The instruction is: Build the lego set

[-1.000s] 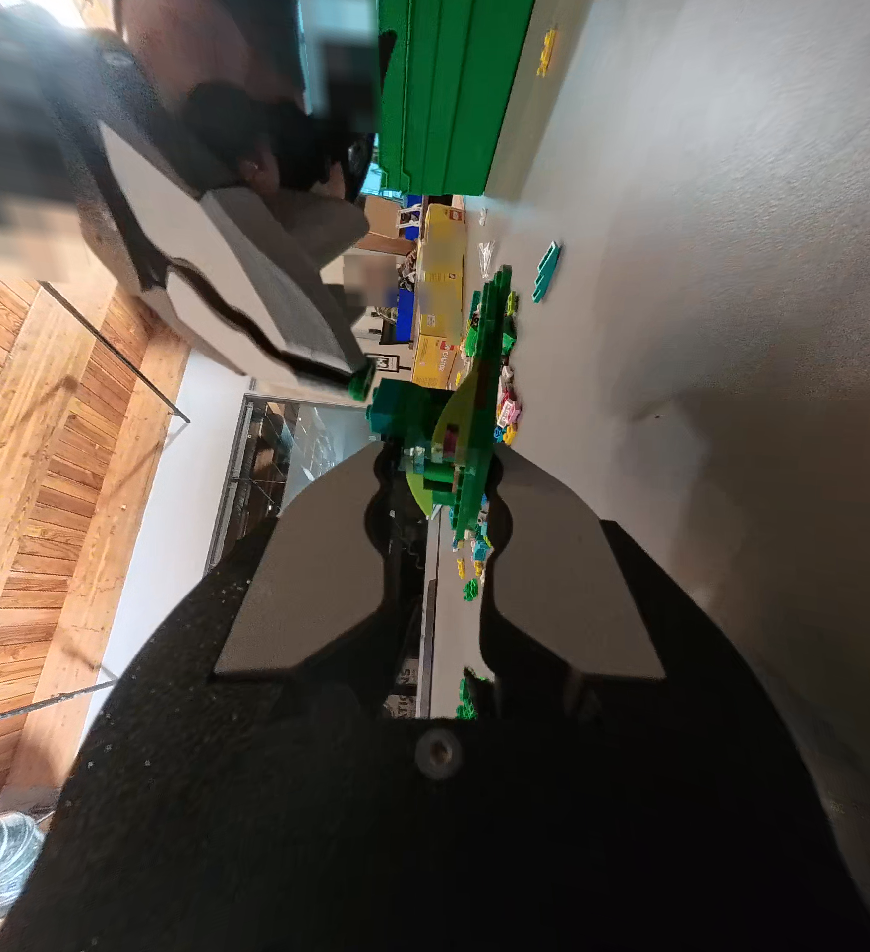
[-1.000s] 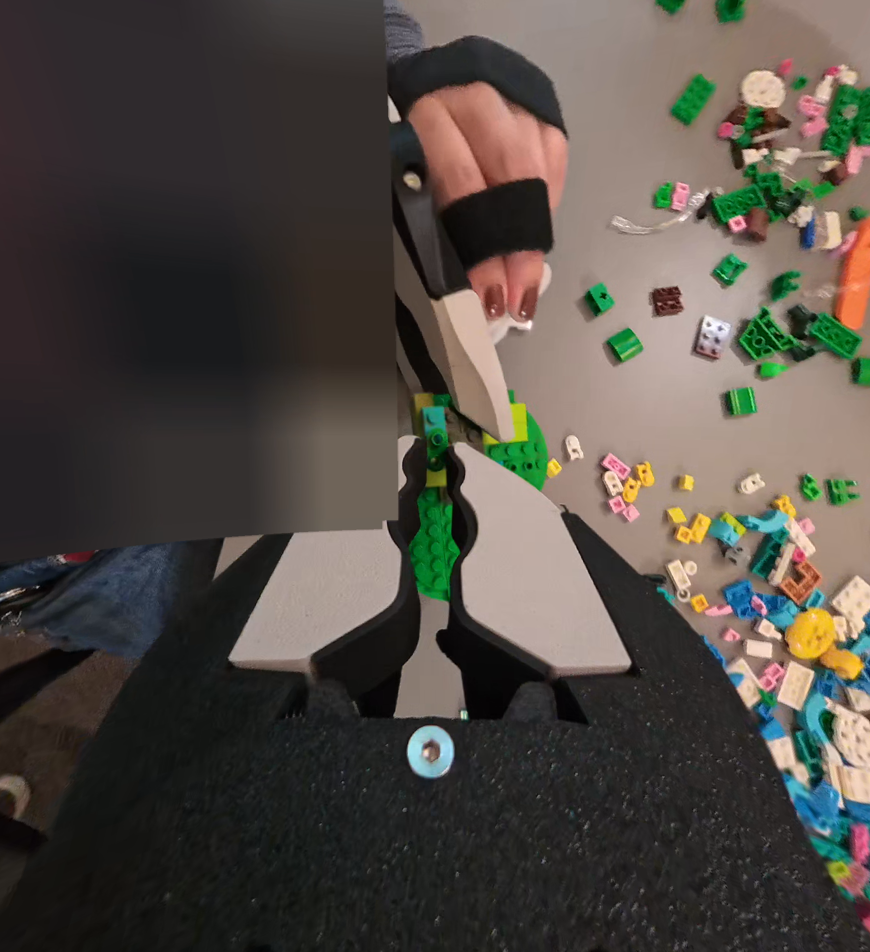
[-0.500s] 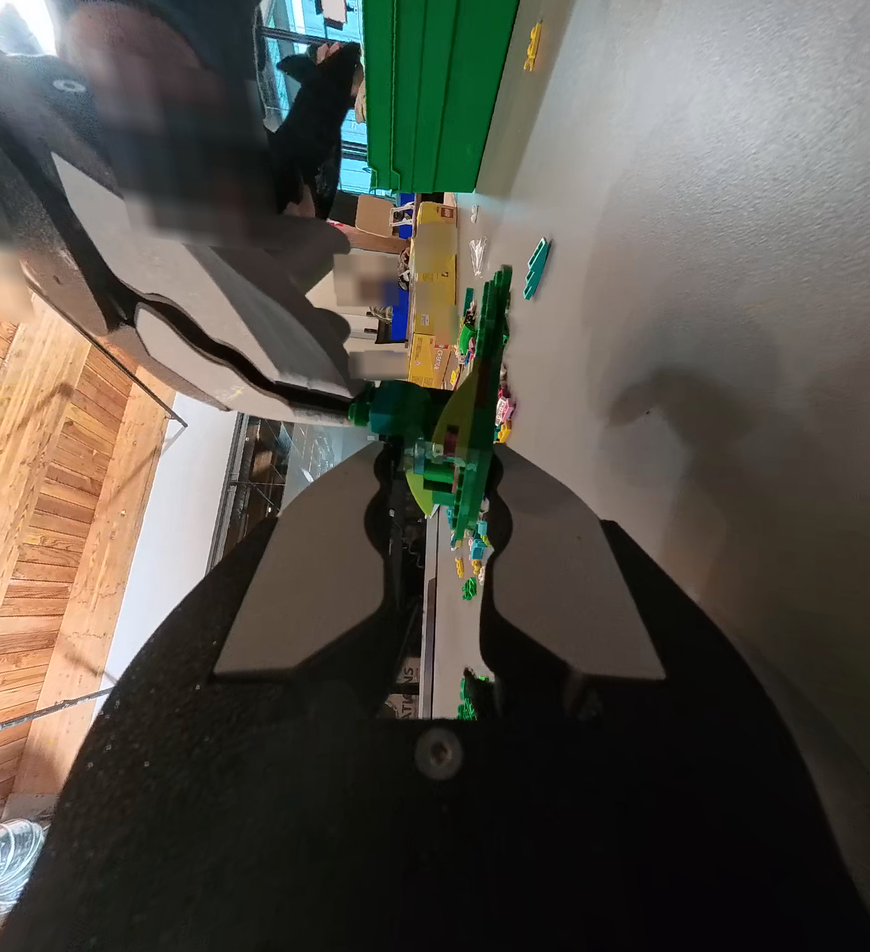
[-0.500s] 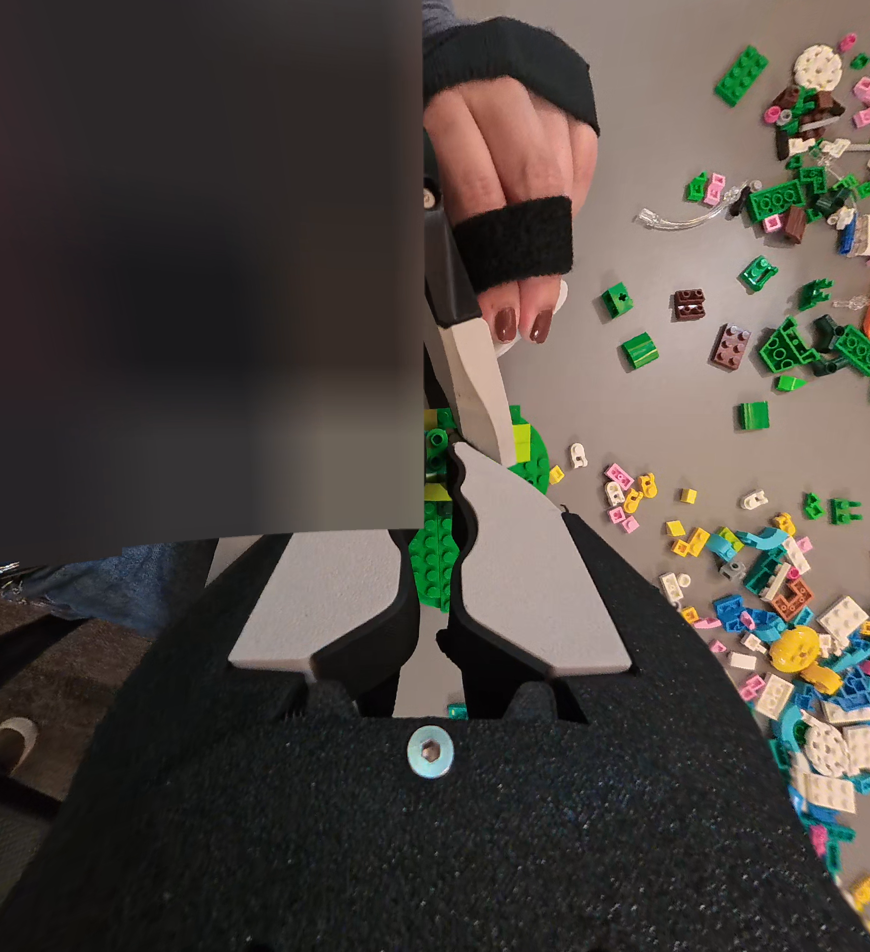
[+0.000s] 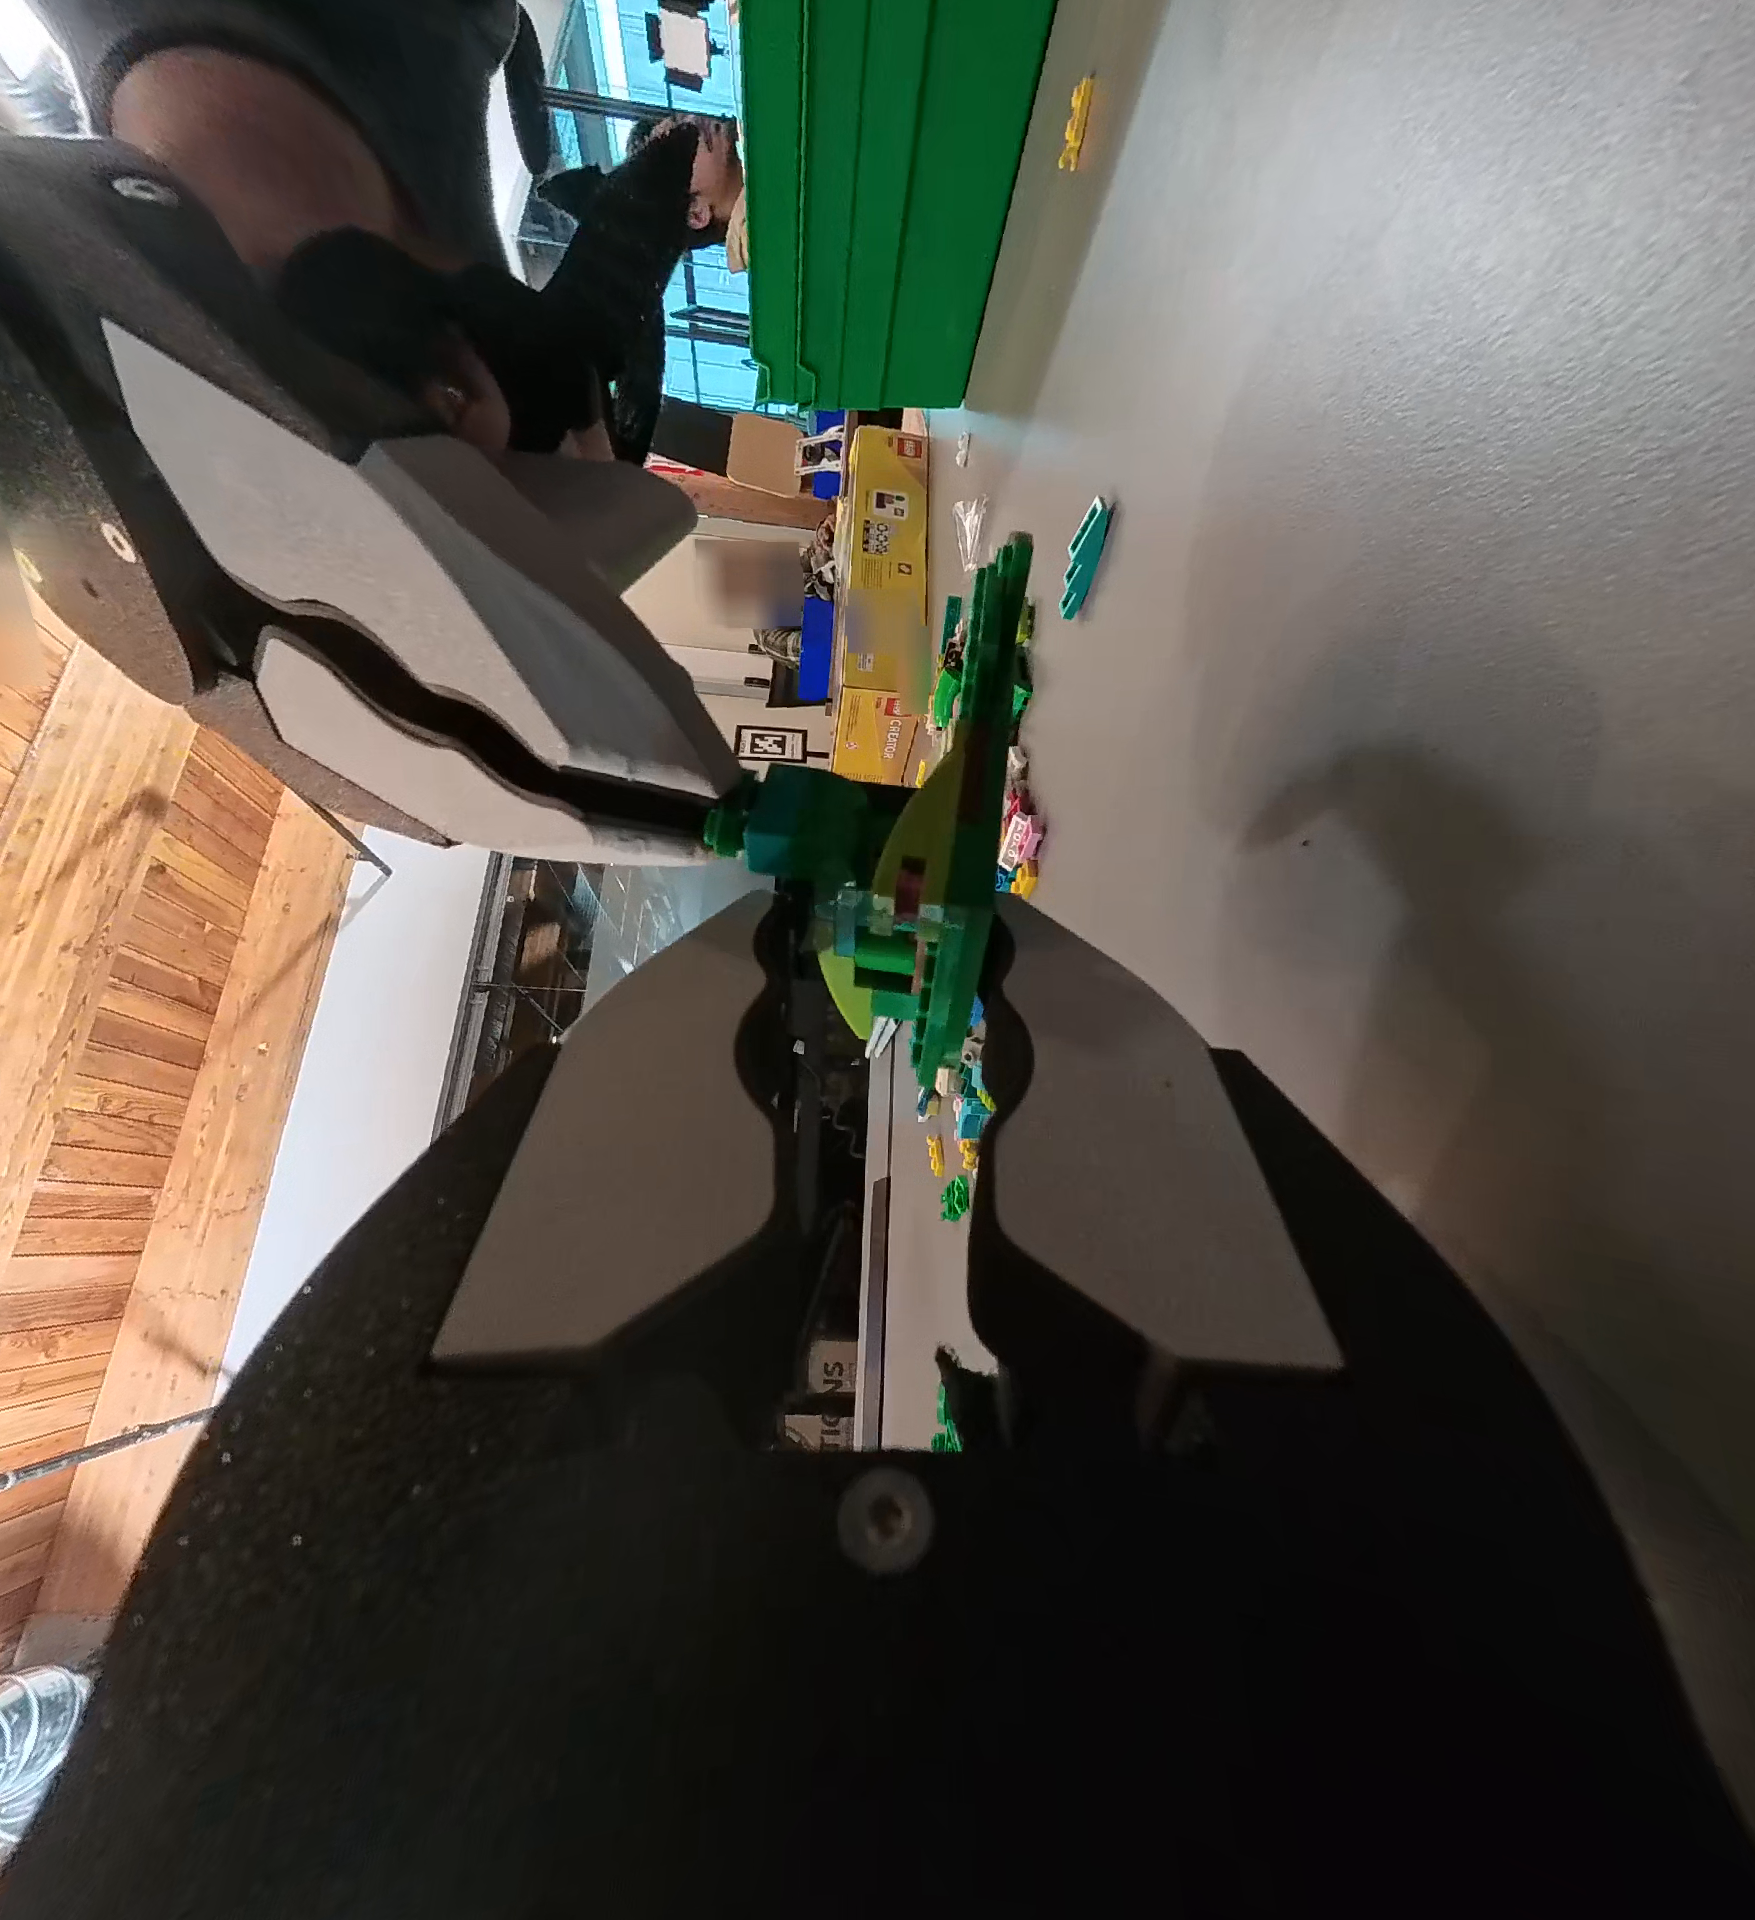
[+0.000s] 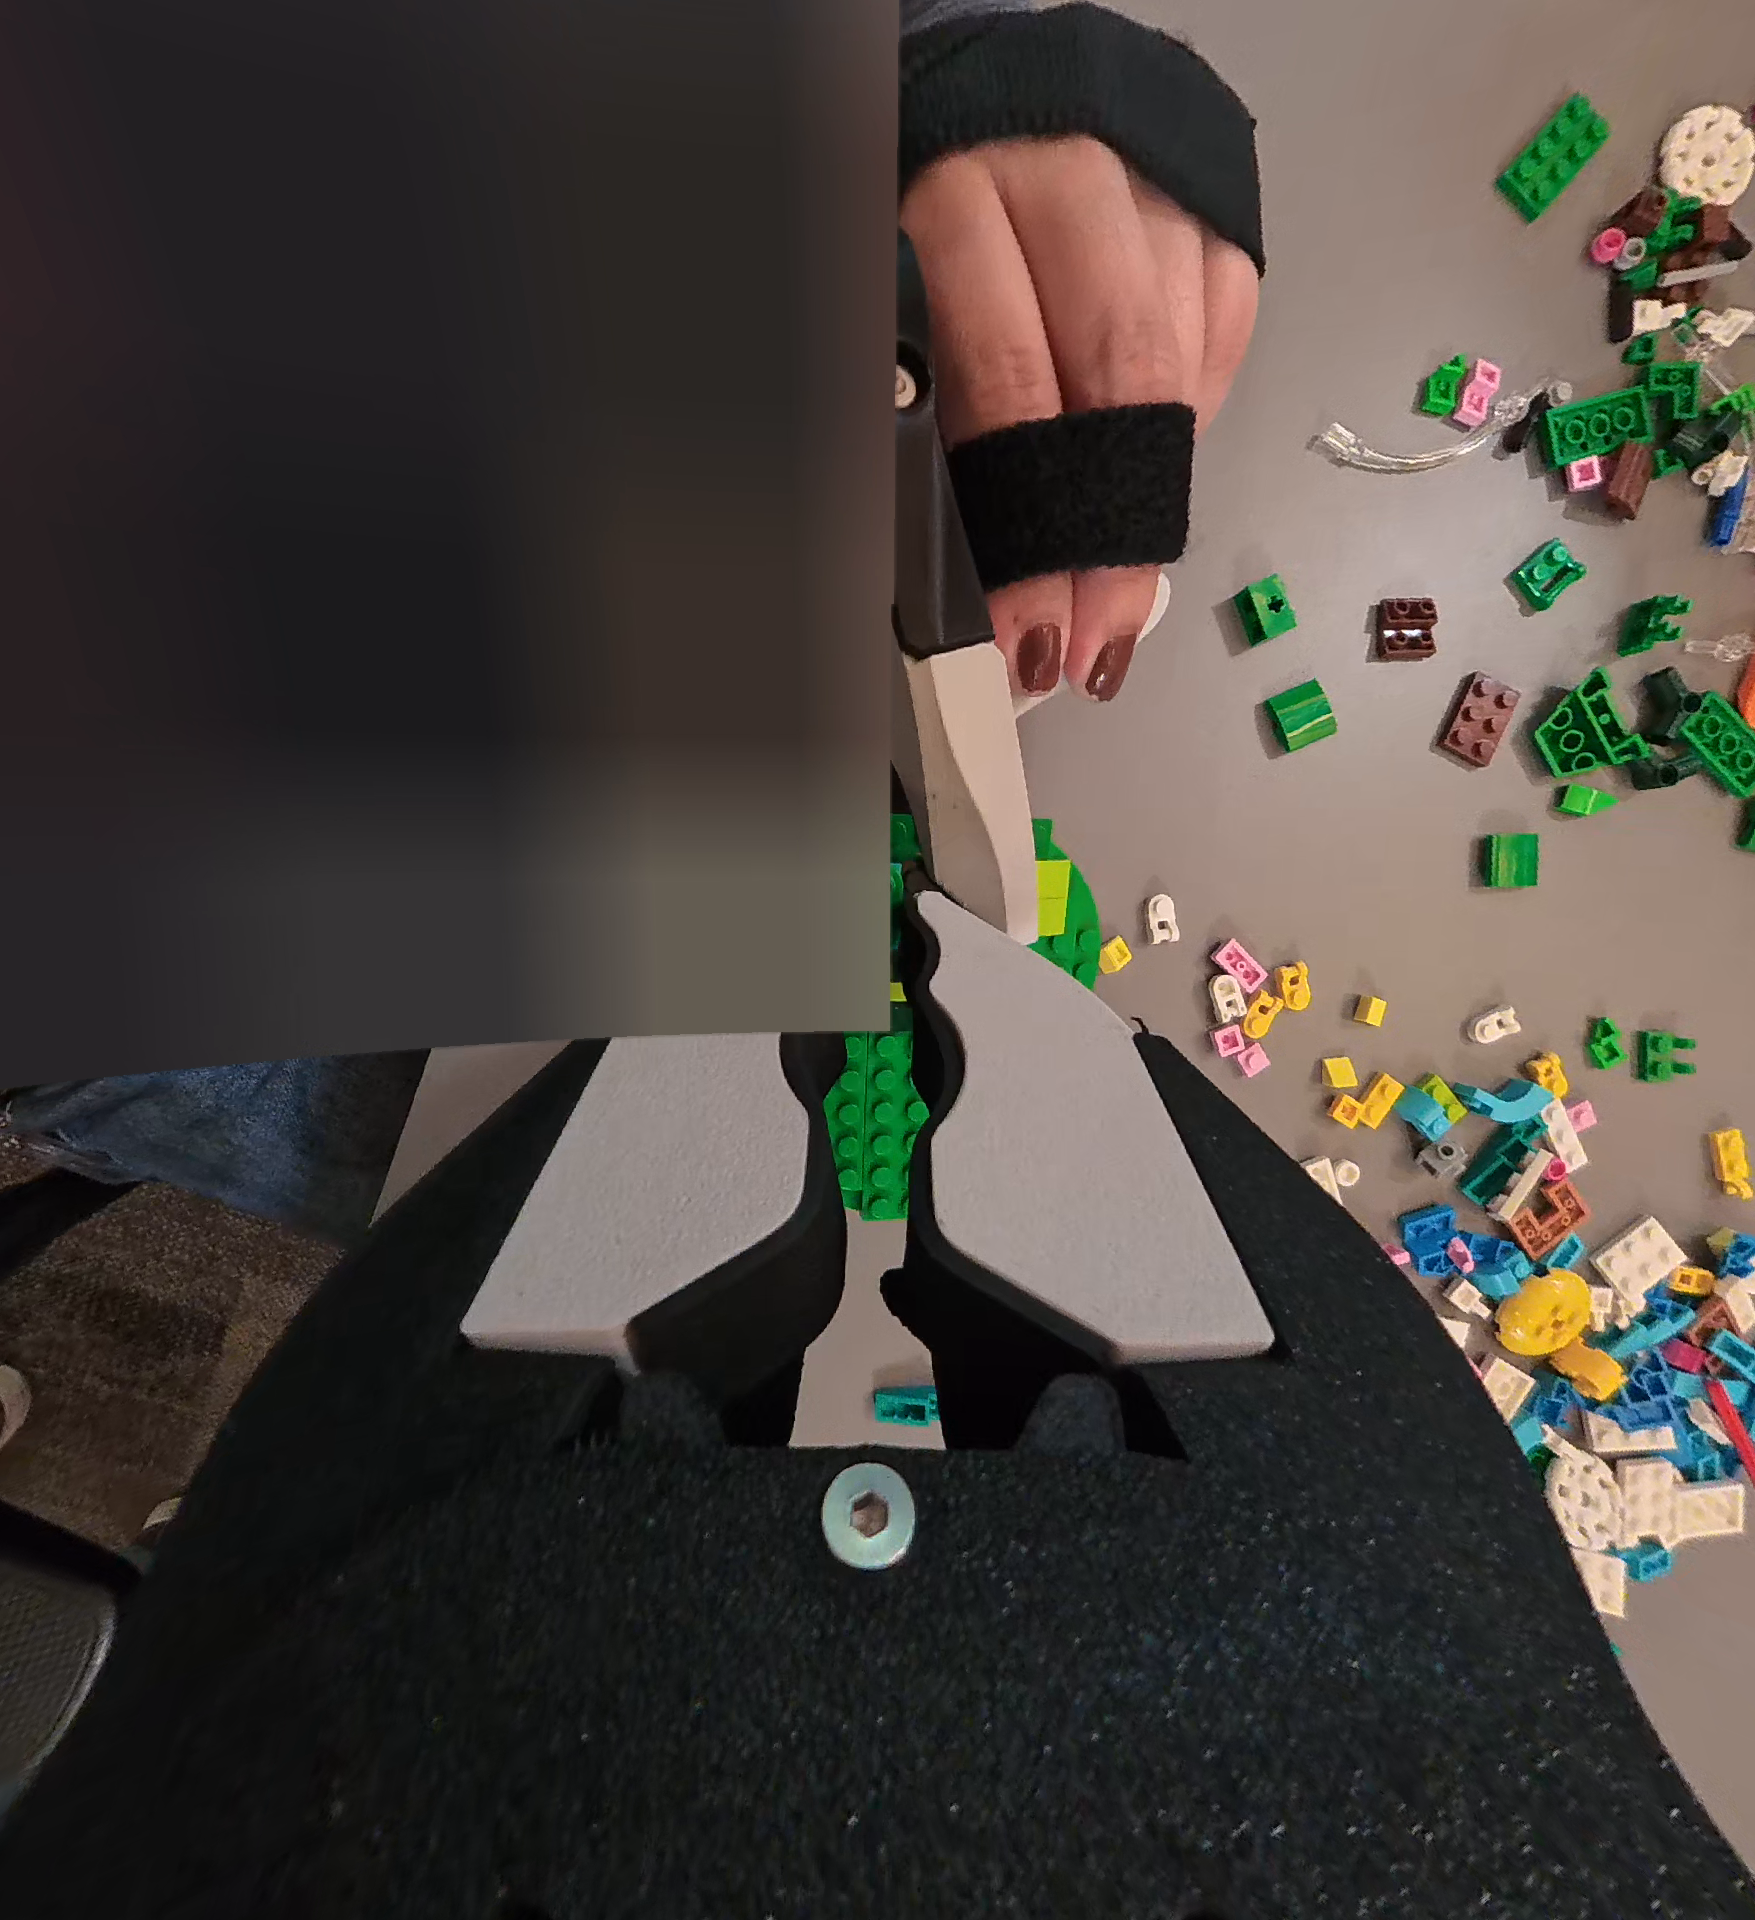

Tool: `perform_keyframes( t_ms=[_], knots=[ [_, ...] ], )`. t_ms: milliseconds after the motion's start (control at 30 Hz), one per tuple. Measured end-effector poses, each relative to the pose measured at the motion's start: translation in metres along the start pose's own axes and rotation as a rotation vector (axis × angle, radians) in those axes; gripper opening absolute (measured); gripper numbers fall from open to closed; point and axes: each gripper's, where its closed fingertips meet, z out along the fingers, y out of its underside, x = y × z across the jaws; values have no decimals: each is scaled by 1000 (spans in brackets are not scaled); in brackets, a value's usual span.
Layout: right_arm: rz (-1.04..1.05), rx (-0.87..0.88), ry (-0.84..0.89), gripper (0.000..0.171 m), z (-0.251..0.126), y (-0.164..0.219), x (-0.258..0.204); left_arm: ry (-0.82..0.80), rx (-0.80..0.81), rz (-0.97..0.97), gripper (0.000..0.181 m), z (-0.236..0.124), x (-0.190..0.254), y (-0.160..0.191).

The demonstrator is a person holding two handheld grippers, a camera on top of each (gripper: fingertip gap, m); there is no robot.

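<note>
Left wrist view: the left gripper [image 5: 878, 961] stays clamped on the flat green-and-lime lego build [image 5: 956, 894], held on edge above the grey table [image 5: 1424, 520]; the right gripper [image 5: 712, 821], nearly closed, now pinches a small green stud piece [image 5: 725, 826] against the build's teal block [image 5: 800, 821], closer than a second ago.
Right wrist view: the right gripper [image 6: 909, 914] has slid forward over the green studded plate [image 6: 878, 1132], tips partly hidden; a gloved hand [image 6: 1070, 416] is above, loose coloured bricks [image 6: 1579, 1247] scattered right

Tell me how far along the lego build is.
Partly built: a green plate assembly carries several stacked bricks. The left hand-held gripper clamps it while the right hand-held gripper presses a small green piece on. Many loose bricks remain on the table.
</note>
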Motion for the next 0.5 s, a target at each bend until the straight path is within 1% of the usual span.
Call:
perform_keyframes(
  t_ms=[500],
  knots=[
    [2, 1, 23, 10, 0, 1, 2, 0, 0, -3, 34, -1, 0, 0]
  ],
)
